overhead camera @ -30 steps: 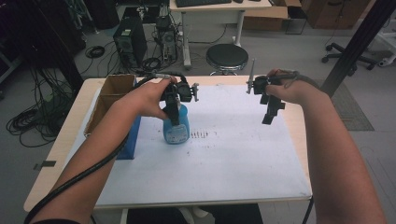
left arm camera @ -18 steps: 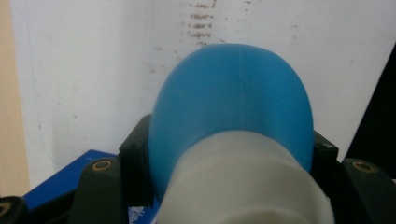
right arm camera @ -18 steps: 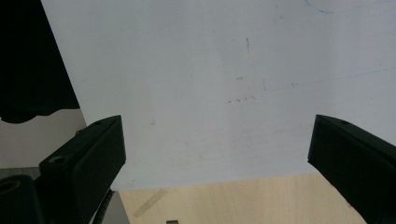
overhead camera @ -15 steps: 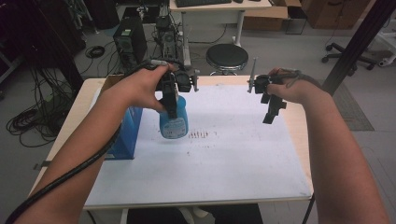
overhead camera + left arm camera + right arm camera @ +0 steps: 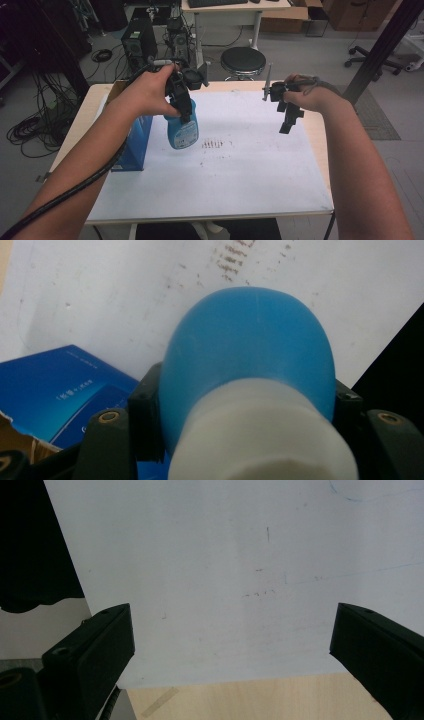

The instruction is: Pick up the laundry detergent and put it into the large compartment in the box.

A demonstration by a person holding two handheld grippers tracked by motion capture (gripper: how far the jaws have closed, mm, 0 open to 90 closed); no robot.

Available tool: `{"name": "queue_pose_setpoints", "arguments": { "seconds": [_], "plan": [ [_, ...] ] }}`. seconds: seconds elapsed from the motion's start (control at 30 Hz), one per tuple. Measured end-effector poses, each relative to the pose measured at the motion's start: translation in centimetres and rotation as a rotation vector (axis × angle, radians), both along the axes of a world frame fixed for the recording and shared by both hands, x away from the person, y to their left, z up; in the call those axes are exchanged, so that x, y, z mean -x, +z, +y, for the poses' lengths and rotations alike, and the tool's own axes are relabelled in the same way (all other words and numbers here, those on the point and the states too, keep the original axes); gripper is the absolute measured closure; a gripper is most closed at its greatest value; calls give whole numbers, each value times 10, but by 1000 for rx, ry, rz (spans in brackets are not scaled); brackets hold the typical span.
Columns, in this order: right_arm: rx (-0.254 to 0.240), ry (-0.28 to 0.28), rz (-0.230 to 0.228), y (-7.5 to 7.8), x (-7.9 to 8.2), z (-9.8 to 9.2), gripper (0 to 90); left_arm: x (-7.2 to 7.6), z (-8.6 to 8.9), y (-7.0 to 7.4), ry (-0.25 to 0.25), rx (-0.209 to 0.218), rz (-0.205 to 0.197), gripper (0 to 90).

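Observation:
A blue plastic bottle (image 5: 182, 131) with a white neck hangs tilted a little above the white sheet (image 5: 240, 175). My left gripper (image 5: 186, 112) is shut on it just below the neck. In the left gripper view the bottle (image 5: 247, 350) bulges between the two black jaws of the left gripper (image 5: 245, 410). My right gripper (image 5: 289, 122) hovers over the sheet's far right part, pointing down. In its own view the right gripper (image 5: 232, 645) stands open, with nothing between its jaws and the sheet's edge below.
A blue carton (image 5: 132, 145) lies at the table's left, beside a brown cardboard box (image 5: 116, 90). Brown marks (image 5: 212, 145) stain the sheet's middle. A round stool (image 5: 243, 61) and computer towers (image 5: 135, 42) stand on the floor beyond the table's far edge.
The left hand has lifted the blue bottle off the sheet and tilted it. The right hand has stayed where it was.

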State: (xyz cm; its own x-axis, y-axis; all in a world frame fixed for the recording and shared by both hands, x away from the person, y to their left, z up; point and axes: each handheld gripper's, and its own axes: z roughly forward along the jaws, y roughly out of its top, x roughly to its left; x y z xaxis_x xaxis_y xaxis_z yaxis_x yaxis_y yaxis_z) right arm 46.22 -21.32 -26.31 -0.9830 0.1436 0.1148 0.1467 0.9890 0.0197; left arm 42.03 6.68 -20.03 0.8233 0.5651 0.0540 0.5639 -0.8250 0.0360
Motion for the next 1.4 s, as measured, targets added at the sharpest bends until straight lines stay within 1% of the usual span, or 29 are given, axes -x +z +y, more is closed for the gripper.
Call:
{"name": "queue_pose_setpoints", "arguments": {
  "seconds": [0.03, 0.13, 0.17, 0.2, 0.27, 0.3, 0.33, 0.4, 0.43, 0.47, 0.5, 0.53, 0.6, 0.63, 0.7, 0.73, 0.77, 0.8, 0.83, 0.93, 0.97, 1.0, 1.1, 1.13, 1.17, 1.2, 1.23, 1.37, 1.4],
  "plan": [
    [1, -1, 1, 0, 0, 0, 40, 0, 0, 2, 18, 4, 3, 376],
    [1, 0, 1, 0, 0, 0, 40, 2, -1, 8, 49, 12, 5, 376],
    [1, 0, 1, 0, 0, 0, 40, 2, -1, 8, 49, 12, 5, 376],
    [4, 2, 2, 0, 0, 1, 40, 3, -1, 12, 70, 10, 1, 375],
    [1, 3, 0, 0, 0, 1, 40, 5, -2, 15, 92, 5, -9, 376],
    [1, 6, 1, 0, 0, 1, 40, 5, -2, 15, 92, 5, -9, 376],
    [-1, 7, 1, 0, 0, 2, 40, 6, -1, 19, 109, -2, -16, 376],
    [0, 7, 1, 0, 0, 2, 40, 6, 0, 21, 114, -3, -19, 375],
    [-1, 8, 1, -1, 0, 2, 40, 5, 4, 26, 138, 0, -6, 376],
    [-1, 9, 1, -1, 0, 2, 39, 5, 7, 30, 159, 16, 4, 375],
    [-1, 9, 1, -1, 0, 2, 39, 5, 7, 30, 159, 16, 4, 376],
    [-1, 12, 3, -1, 0, 2, 39, 4, 14, 39, 200, 44, 18, 375],
    [-2, 11, 3, -1, 0, 2, 39, 5, 20, 48, 227, 64, 21, 375],
    [-2, 11, 3, -1, 0, 2, 39, 5, 20, 48, 227, 64, 21, 376],
    [-4, 11, 4, -1, -1, 2, 39, 6, 27, 61, 258, 66, 10, 375],
    [-3, 13, 5, -1, -1, 2, 40, 6, 27, 61, 258, 66, 10, 375],
    [-3, 13, 4, 0, -1, 2, 39, 7, 30, 65, 267, 64, 3, 376],
    [-3, 14, 5, 0, -1, 3, 39, 7, 34, 72, 292, 60, -11, 376],
    [-4, 14, 5, -1, -1, 3, 40, 7, 37, 76, 311, 60, -17, 375],
    [-2, 18, 5, 0, -1, 4, 40, 7, 48, 88, 348, 48, -32, 376],
    [-2, 18, 5, 0, -1, 4, 40, 7, 48, 88, 348, 48, -32, 376],
    [-3, 19, 5, 0, -1, 4, 40, 7, 53, 95, 367, 46, -40, 376],
    [-3, 12, 6, 0, -2, 4, 40, 5, 64, 106, 413, 55, -41, 376],
    [-3, 12, 6, 0, -2, 4, 40, 5, 64, 106, 413, 55, -41, 376],
    [-1, 11, 7, -1, -2, 4, 40, 4, 70, 111, 440, 63, -44, 376],
    [-1, 11, 7, -1, -2, 4, 40, 4, 70, 111, 440, 63, -44, 376],
    [-4, 13, 5, 0, -2, 4, 40, 4, 76, 116, 469, 72, -47, 376],
    [-5, 13, 4, 1, -2, 5, 40, 2, 85, 124, 505, 76, -49, 377],
    [-4, 15, 6, 1, -2, 5, 40, 2, 89, 126, 522, 73, -46, 376]
  ]
}}
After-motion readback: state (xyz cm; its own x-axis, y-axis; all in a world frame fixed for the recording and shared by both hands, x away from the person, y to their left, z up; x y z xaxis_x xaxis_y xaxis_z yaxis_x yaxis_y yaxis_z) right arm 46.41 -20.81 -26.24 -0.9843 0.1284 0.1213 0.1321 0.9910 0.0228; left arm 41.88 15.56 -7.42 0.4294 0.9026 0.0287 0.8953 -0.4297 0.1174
